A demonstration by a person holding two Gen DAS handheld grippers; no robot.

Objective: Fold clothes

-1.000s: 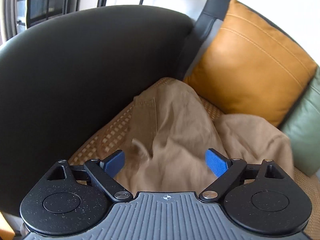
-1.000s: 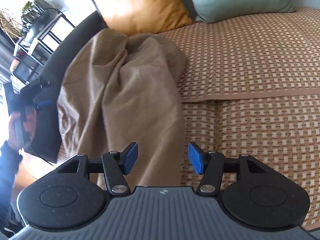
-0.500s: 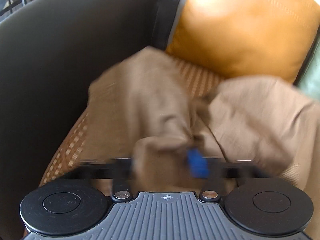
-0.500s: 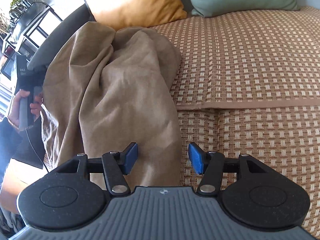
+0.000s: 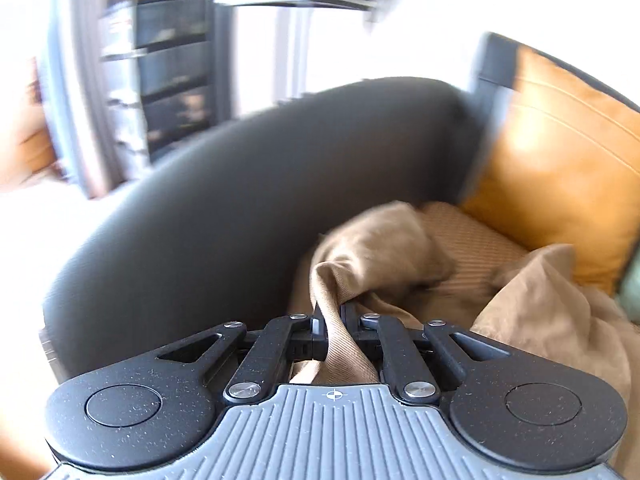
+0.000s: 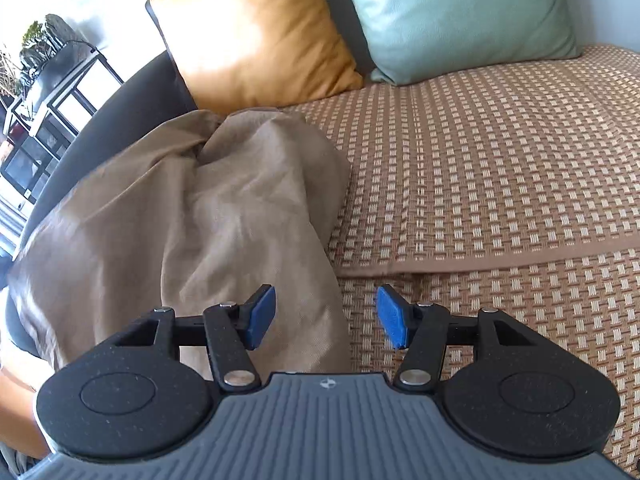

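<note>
Jaws of the left gripper (image 5: 331, 322) are clenched on a fold of the tan garment (image 6: 208, 216), which runs lengthwise down the sofa seat (image 6: 500, 168) from the orange cushion (image 6: 256, 32) toward the right gripper (image 6: 326, 322), whose released jaws hang just over its near end

Motion blur is smearing the shelving (image 5: 160, 80) behind the sofa arm (image 5: 240, 200). The tan garment (image 6: 200, 220) is running off the frame's left edge, hiding the left gripper's fingers (image 5: 318, 326).
</note>
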